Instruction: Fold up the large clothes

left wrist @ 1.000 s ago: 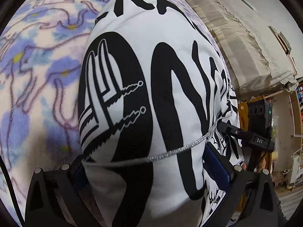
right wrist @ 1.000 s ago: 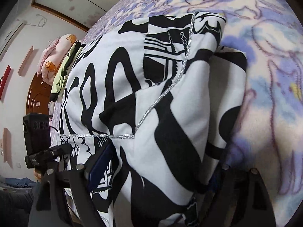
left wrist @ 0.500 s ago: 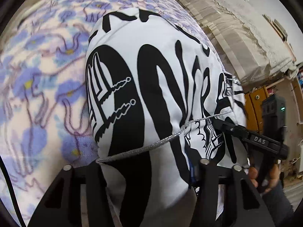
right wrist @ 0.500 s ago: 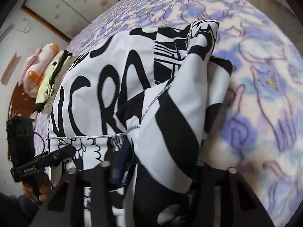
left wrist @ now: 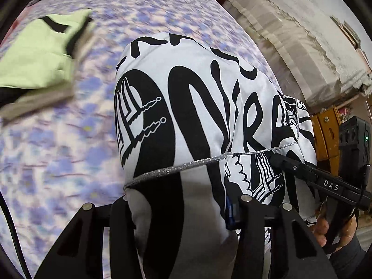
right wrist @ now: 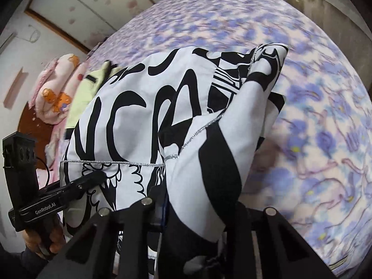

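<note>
2 hand-held grippers grasp 1 black-and-white printed garment [left wrist: 193,121] at its near edge, above a bed covered by a purple floral blanket [left wrist: 58,151]. Left-wrist view: the left gripper [left wrist: 183,211] has its jaws closing on a bunched fold of the garment, with cloth filling the gap between its 2 fingers [left wrist: 121,227]; a silver trim line [left wrist: 176,168] runs across the fabric just above the fingers. To the right in this view, the right gripper [left wrist: 275,159] bites the same edge of the garment, carried by a hand [left wrist: 330,227] in a dark sleeve. The far part of the garment lies draped down toward the blanket. A pale green folded garment [left wrist: 39,55] lies on the blanket at upper left, well apart from the printed one; it is blurred. Right-wrist view: the right gripper [right wrist: 197,211] also has its jaws closing, with a thick fold of the garment [right wrist: 148,107] between them, and the cloth hangs over and past the fingers. At left, the left gripper [right wrist: 97,177], held by a hand [right wrist: 46,239], meets the garment's edge near the silver trim. A pink quilt [right wrist: 58,86] sits at the far left end of the bed, beside the pale green garment [right wrist: 86,93].
</note>
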Motion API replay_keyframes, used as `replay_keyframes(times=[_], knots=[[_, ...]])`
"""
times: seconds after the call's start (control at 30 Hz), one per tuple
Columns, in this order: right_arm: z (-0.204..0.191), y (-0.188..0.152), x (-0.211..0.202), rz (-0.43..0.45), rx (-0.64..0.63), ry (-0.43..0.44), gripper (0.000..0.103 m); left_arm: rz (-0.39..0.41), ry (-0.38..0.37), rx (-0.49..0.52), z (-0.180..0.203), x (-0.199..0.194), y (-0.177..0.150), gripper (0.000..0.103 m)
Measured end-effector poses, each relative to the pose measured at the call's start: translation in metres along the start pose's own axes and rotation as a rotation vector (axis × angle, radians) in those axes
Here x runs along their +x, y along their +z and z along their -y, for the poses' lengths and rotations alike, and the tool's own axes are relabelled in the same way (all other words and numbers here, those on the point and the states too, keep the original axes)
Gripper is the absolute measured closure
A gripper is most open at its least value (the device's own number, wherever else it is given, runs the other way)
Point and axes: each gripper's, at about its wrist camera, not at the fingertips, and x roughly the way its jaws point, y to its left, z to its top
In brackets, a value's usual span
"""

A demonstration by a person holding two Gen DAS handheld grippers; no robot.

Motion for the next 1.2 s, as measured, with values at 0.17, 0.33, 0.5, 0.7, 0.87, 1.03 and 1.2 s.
replay_keyframes(times=[0.17, 0.33, 0.5, 0.7, 0.87, 1.03, 1.2], knots=[[-0.076, 0.022, 0.007, -0.005, -0.079, 0.063, 0.079, 0.034, 0.025, -0.042, -0.063, -0.061, 0.012, 0.058], [-0.148, 0.052, 0.033, 0.002, -0.158, 0.126, 0.079, 0.083, 0.068, -0.066, -0.132, -0.111, 0.040, 0.057], [-0.211, 0.092, 0.068, 0.030, -0.223, 0.191, 0.079, 0.144, 0.093, -0.078, -0.206, -0.147, 0.088, 0.057], [-0.265, 0.152, 0.129, 0.056, -0.223, 0.251, 0.079, 0.182, 0.113, -0.040, -0.289, -0.151, 0.163, 0.057], [-0.286, 0.184, 0.187, 0.072, -0.199, 0.262, 0.079, 0.172, 0.105, -0.018, -0.349, -0.120, 0.215, 0.057], [-0.283, 0.204, 0.246, 0.046, -0.146, 0.291, 0.079, 0.147, 0.108, -0.022, -0.384, -0.080, 0.228, 0.056], [-0.267, 0.206, 0.279, 0.077, -0.140, 0.292, 0.077, 0.192, 0.121, 0.050, -0.396, -0.054, 0.226, 0.045]])
